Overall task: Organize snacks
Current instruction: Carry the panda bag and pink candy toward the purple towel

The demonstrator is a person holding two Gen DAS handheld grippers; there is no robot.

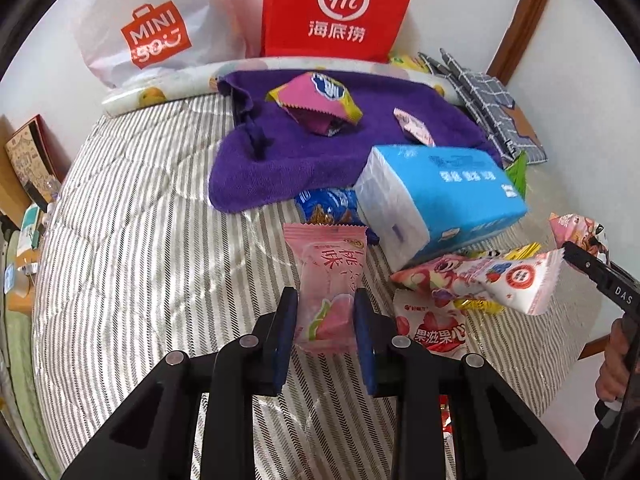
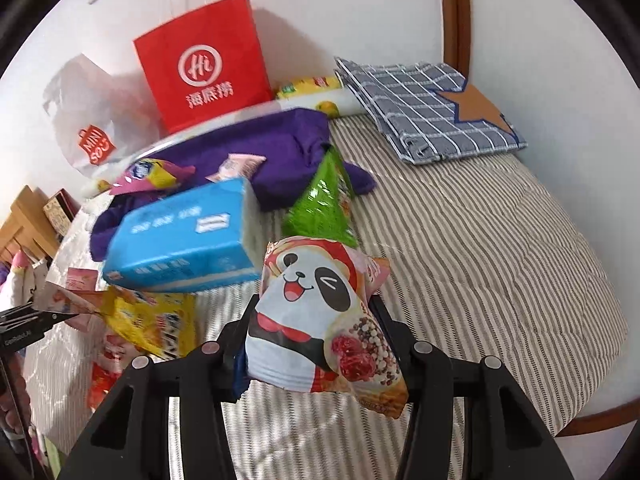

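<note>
1. The left gripper pinches a pink peach-flavour snack packet between its blue pads, holding it above the striped bed cover.
2. The right gripper is clamped on a panda-print snack bag, which bulges out between its black fingers.
3. In the left wrist view, the right gripper shows at the right edge with its snack bag beyond it; a white strawberry packet lies just in front.
4. A blue tissue pack lies in the middle of the bed, its far edge on a purple towel.
5. On the towel sit a pink-and-yellow packet and a small pink wrapper.
6. A green snack bag lies just right of the tissue pack.
7. A yellow snack bag and red-and-white packets crowd the near side of the tissue pack.
8. A red paper bag and a white Miniso bag stand against the far wall.
9. A folded checked cloth lies far right.
</note>
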